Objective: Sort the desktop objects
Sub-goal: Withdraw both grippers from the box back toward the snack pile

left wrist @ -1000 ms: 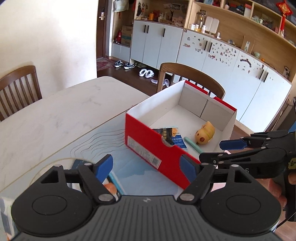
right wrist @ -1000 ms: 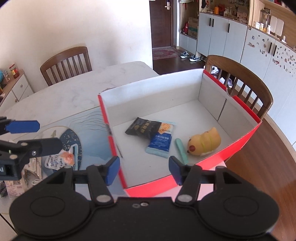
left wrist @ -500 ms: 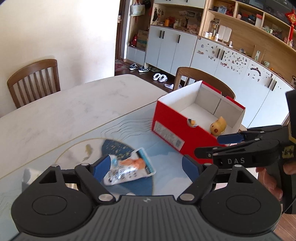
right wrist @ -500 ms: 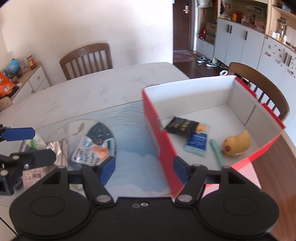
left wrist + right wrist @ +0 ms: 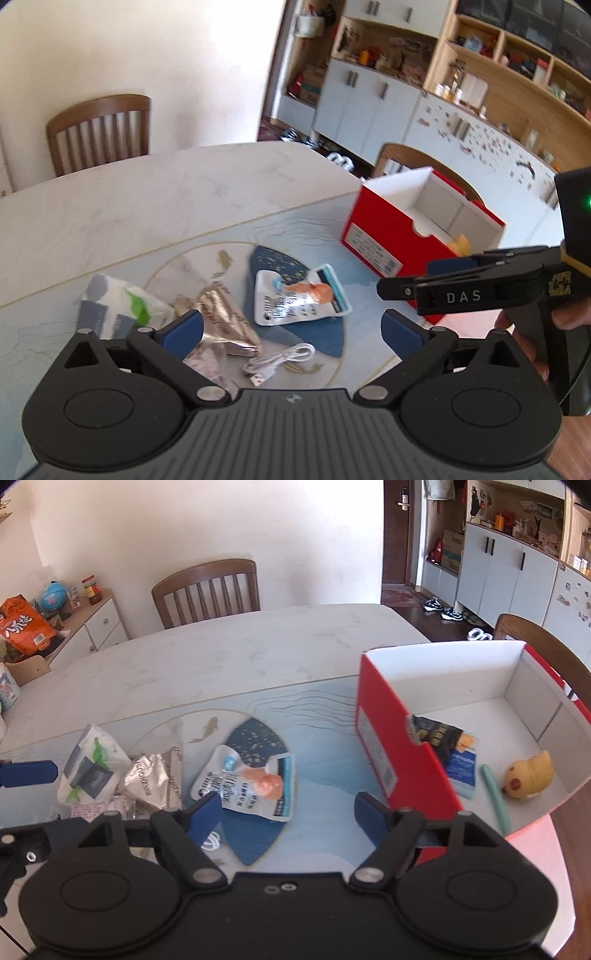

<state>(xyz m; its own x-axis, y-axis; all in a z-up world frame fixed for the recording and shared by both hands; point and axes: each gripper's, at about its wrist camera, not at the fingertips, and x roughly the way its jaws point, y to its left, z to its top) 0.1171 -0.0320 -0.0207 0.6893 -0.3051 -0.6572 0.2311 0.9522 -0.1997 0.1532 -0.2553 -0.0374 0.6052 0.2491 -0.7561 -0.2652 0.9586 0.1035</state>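
While both grippers hang over the mat, jaws opening wide and empty, the white pouch (image 5: 251, 782) lies flat just ahead of the right gripper (image 5: 284, 812), long axis slanting away to the left. Left gripper (image 5: 291, 328) sits nearer the silver packet (image 5: 221, 325) and white cable (image 5: 280, 360). Red box (image 5: 399, 760) stands to the right, already holding the yellow toy (image 5: 528, 775).

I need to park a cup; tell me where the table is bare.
Bare: the marble tabletop beyond the mat, toward the chair, and the mat strip between the white pouch and the red box. Crowded: the wrappers and cable on the left.
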